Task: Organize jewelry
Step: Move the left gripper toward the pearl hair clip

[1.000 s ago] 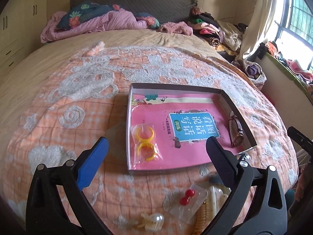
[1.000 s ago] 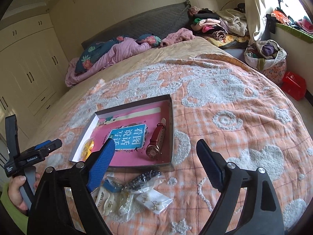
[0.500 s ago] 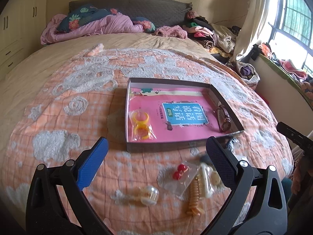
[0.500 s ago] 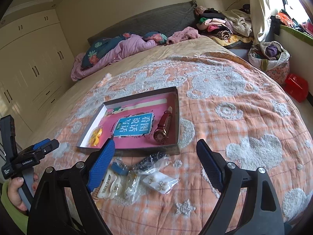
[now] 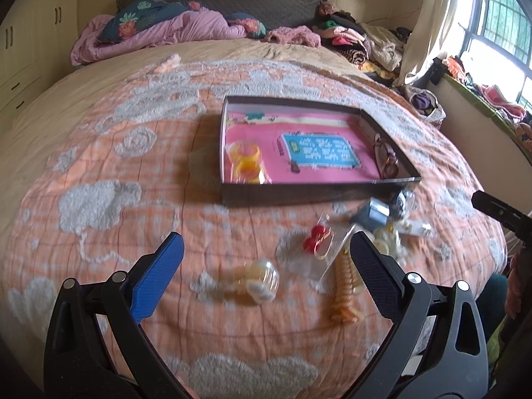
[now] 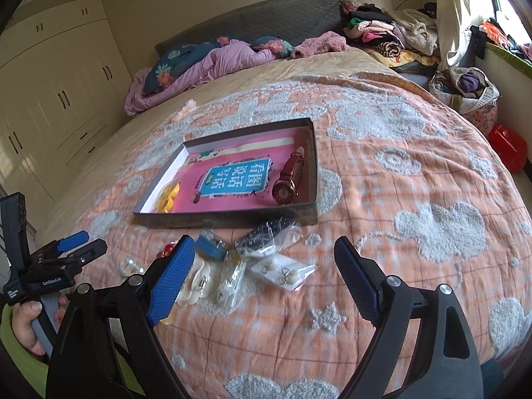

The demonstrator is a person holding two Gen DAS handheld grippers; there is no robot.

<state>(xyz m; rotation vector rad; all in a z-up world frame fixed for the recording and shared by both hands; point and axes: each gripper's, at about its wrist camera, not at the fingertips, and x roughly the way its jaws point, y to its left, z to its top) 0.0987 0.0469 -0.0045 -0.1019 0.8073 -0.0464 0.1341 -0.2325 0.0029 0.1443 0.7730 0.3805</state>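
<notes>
A shallow grey box [image 5: 319, 193] [image 6: 232, 216] with a pink lining lies on the bed. It holds a bagged yellow ring set [image 5: 246, 163] [image 6: 169, 194] and a brown watch [image 5: 385, 158] [image 6: 290, 179]. In front of it lie loose bagged pieces: red beads [image 5: 314, 237], a pearl clip [image 5: 262, 281], an orange spiral clip [image 5: 344, 291], a blue box [image 6: 210, 247], a dark beaded bag [image 6: 271, 234] and earrings [image 6: 282, 274]. My left gripper [image 5: 266, 259] is open and empty above the pearl clip. My right gripper [image 6: 262, 266] is open and empty above the bags.
The bed has an orange and white quilt [image 6: 415, 199]. Pillows and a purple duvet [image 5: 173, 30] lie at the head. Clothes [image 6: 392, 33] are piled at the far right. A basket [image 6: 465, 89] and a red box [image 6: 508, 146] stand beside the bed.
Both grippers have pulled back from the box toward the near edge of the bed. The loose pieces now sit between the fingers. Both stay open.
</notes>
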